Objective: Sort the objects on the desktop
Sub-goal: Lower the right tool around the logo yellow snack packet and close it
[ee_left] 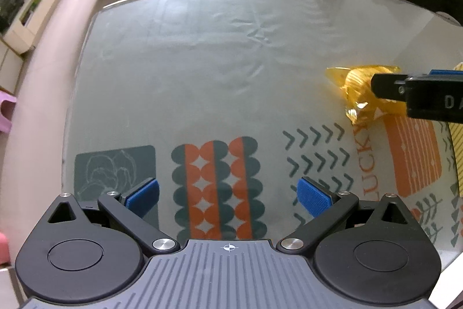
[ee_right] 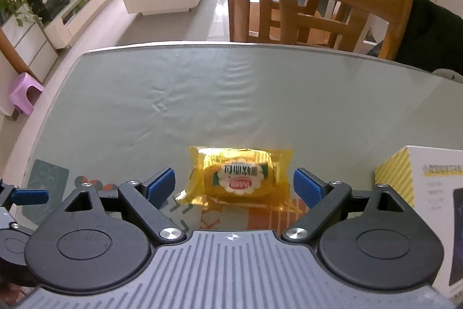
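With the right claw spread wide around the yellow cellophane-wrapped snack packet lying on the patterned glass-topped table, we centre its blue pads, then close gently, while the left claw hangs open and empty.

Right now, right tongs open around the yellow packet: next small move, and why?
Probably close the right tongs on the yellow snack packet. Their blue pads sit open on either side of it, and the packet lies flat on the table, centred between them. The left tongs are open over bare cloth, so nothing blocks the squeeze.
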{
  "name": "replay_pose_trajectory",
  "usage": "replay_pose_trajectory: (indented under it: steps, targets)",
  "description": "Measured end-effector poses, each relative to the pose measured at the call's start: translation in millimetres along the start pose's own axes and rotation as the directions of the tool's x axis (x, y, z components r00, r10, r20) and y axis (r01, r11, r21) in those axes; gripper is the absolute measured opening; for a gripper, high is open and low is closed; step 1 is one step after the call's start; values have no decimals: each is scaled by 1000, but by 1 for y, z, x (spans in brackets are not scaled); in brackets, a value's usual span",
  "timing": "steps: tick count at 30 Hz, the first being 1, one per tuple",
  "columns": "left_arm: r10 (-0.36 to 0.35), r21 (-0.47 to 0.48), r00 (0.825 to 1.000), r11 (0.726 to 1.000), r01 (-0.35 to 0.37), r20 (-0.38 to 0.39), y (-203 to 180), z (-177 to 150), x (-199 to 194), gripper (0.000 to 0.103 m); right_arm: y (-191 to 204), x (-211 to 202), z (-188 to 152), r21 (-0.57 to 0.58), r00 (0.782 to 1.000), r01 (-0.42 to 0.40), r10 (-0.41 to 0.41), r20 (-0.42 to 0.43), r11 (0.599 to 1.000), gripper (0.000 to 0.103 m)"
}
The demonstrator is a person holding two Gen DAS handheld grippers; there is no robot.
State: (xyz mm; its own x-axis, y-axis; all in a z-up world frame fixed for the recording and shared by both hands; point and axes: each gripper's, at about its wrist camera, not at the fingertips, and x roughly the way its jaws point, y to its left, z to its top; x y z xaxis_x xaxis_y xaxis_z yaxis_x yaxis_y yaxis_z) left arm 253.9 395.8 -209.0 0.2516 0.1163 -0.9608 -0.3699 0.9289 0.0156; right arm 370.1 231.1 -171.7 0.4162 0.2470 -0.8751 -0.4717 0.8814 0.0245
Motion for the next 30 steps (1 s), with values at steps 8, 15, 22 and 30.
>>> replay_pose_trajectory:
  steps: [8,15,22,30]
  targets:
    - [-37,-16,999,999,37,-20,5,-3,10,103,8,32,10,-114,998,-1,-6,-58,993,103]
    - [-49,-36,998,998,48,-32,11,-4,18,103,16,52,11,-173,995,13,-30,-94,985,103]
    - [-58,-59,998,997,56,-35,18,-5,20,103,14,67,9,-118,990,40,-55,-130,992,103]
    - [-53,-77,998,996,50,-37,22,-9,21,103,6,71,7,-58,992,28,-35,-119,998,103]
